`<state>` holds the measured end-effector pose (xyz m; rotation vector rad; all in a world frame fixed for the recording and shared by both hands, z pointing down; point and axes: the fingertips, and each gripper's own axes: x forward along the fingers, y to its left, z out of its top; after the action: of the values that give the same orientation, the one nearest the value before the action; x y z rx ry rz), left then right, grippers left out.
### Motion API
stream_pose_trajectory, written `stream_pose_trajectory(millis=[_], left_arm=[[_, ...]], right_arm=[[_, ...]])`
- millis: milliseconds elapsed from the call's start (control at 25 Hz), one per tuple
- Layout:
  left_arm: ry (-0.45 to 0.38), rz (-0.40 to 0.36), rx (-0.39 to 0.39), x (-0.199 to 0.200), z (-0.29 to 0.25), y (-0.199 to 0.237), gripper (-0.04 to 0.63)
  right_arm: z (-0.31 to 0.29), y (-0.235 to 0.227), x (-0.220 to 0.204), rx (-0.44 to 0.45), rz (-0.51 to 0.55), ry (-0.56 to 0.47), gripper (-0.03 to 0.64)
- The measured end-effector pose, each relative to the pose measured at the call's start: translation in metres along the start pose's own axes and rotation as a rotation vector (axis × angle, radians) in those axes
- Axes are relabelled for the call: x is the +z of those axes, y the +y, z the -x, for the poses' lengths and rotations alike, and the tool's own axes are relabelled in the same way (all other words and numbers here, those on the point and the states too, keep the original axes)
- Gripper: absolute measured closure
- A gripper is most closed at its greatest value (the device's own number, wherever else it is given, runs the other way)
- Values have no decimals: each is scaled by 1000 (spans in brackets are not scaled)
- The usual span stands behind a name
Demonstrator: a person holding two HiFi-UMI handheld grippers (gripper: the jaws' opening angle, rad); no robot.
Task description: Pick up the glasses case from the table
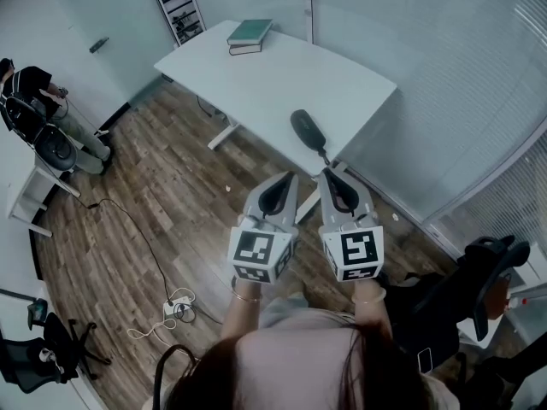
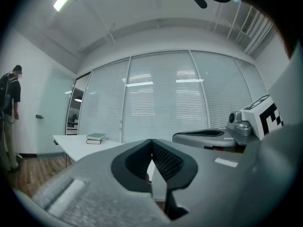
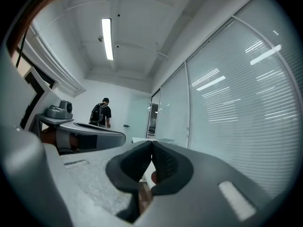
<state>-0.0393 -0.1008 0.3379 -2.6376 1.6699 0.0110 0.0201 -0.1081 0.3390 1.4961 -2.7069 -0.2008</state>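
Note:
The dark oval glasses case [image 1: 308,129] lies on the white table [image 1: 256,75], close to its near corner. My left gripper [image 1: 289,178] and right gripper [image 1: 328,174] are held side by side over the wooden floor, just short of that corner and pointing at the case. Both are shut with nothing between the jaws. In the left gripper view the pads of the left gripper [image 2: 151,142] meet, and the table [image 2: 75,146] shows beyond them. The right gripper [image 3: 151,143] has its pads pressed together too. The case itself is hidden in both gripper views.
A green book [image 1: 249,35] lies at the table's far end. A person [image 1: 34,101] stands by the left wall near a small stand. An office chair [image 1: 487,280] sits at right, another chair [image 1: 43,357] at bottom left. Cables [image 1: 171,306] trail on the floor. Glass walls with blinds run behind the table.

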Motion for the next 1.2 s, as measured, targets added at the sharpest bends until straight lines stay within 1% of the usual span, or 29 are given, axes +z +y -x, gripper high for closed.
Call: stream_pose_trajectory(millis=[320, 680, 920, 1200], left_arm=[[-2, -2, -43, -3, -23, 25, 586], [-2, 4, -101, -7, -40, 40, 586], [-3, 12, -111, -8, -48, 43, 586], [6, 16, -94, -10, -62, 54, 586]], right_arm=[[-34, -1, -1, -30, 29, 14, 615], [-56, -6, -3, -60, -16, 19, 615], [-63, -10, -8, -69, -20, 30, 615], [-80, -16, -15, -65, 4, 45, 615]])
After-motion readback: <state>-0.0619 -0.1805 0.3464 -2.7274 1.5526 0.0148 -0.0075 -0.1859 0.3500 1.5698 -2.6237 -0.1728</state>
